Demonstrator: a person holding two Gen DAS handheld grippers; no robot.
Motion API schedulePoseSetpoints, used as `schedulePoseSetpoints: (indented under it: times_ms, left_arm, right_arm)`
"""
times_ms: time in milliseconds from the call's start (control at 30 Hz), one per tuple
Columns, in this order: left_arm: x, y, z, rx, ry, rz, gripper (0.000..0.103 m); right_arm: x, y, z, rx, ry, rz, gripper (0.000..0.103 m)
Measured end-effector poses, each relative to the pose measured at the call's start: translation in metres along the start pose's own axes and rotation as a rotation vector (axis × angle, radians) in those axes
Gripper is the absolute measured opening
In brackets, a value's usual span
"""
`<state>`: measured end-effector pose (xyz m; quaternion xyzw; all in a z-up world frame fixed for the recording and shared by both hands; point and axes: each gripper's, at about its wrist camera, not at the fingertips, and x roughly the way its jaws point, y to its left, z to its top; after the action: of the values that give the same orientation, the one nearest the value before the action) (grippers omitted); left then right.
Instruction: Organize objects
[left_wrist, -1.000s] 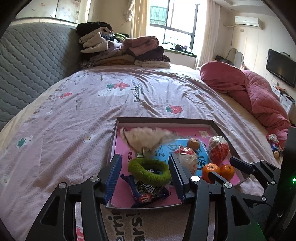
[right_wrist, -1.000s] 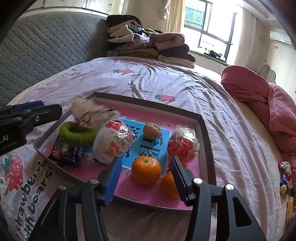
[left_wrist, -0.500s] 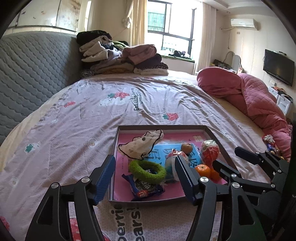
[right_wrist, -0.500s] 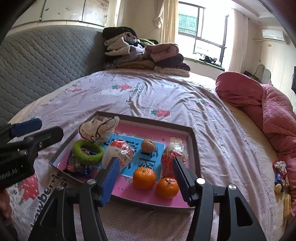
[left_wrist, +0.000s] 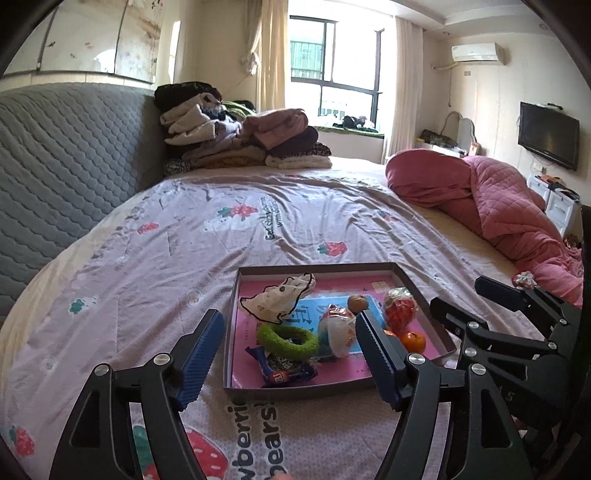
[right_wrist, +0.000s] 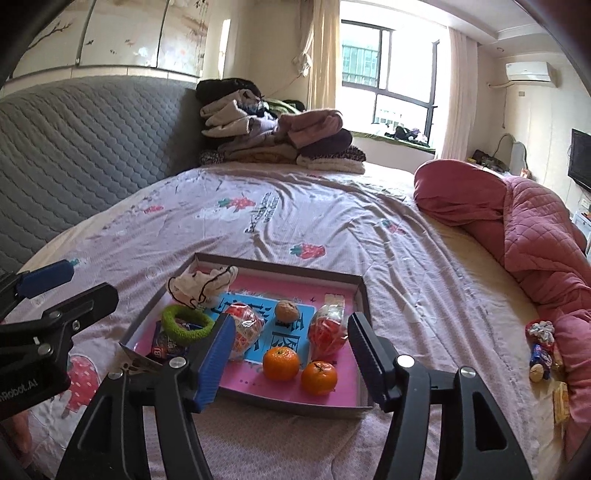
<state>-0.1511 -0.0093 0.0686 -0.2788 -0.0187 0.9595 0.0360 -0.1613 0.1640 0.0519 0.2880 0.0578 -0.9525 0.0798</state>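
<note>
A shallow pink-lined tray (left_wrist: 424, 291) (right_wrist: 364, 295) lies on the bed. In it are a white cloth (left_wrist: 280, 299) (right_wrist: 201, 284), a green ring (left_wrist: 288, 338) (right_wrist: 186, 325), a blue snack packet (left_wrist: 282, 369), a wrapped white-red ball (left_wrist: 338, 328) (right_wrist: 243, 330), a walnut (left_wrist: 357, 302) (right_wrist: 288, 311), a red wrapped packet (left_wrist: 399, 309) (right_wrist: 328, 330) and two oranges (right_wrist: 280, 363) (right_wrist: 319, 377). My left gripper (left_wrist: 291, 363) is open and empty, held back above the tray's near edge. My right gripper (right_wrist: 291, 356) is open and empty, near the oranges.
The bed sheet (left_wrist: 258, 221) spreads around the tray. Folded clothes (left_wrist: 236, 136) are stacked at the far end by a grey headboard (left_wrist: 55, 166). A pink quilt (left_wrist: 498, 199) lies at the right. Small wrapped sweets (right_wrist: 541, 347) lie on the sheet at the right.
Both grippers have pulled back and up from the tray, so it looks smaller. The white cloth has settled in the tray's far left corner. Both grippers stay open.
</note>
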Motion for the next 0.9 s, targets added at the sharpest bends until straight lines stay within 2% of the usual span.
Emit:
schedulePoseSetpoints:
  times_ms: [233, 400, 633, 900]
  left_arm:
    - [-0.025, -0.008, -0.009, -0.008, -0.013, 0.0, 0.077]
    - [-0.035, -0.011, -0.015, -0.019, -0.015, 0.045, 0.078]
    - [-0.046, -0.011, -0.019, -0.024, -0.019, 0.06, 0.078]
    - [-0.059, -0.013, -0.023, -0.01, -0.022, 0.064, 0.078]
  right_arm:
    - [-0.024, -0.003, 0.001, 0.021, -0.036, -0.007, 0.063]
    - [-0.039, -0.002, 0.0, 0.022, -0.046, -0.014, 0.063]
    - [-0.056, 0.002, -0.006, 0.014, -0.063, -0.017, 0.064]
    - [-0.072, 0.011, -0.009, -0.006, -0.079, -0.031, 0.068]
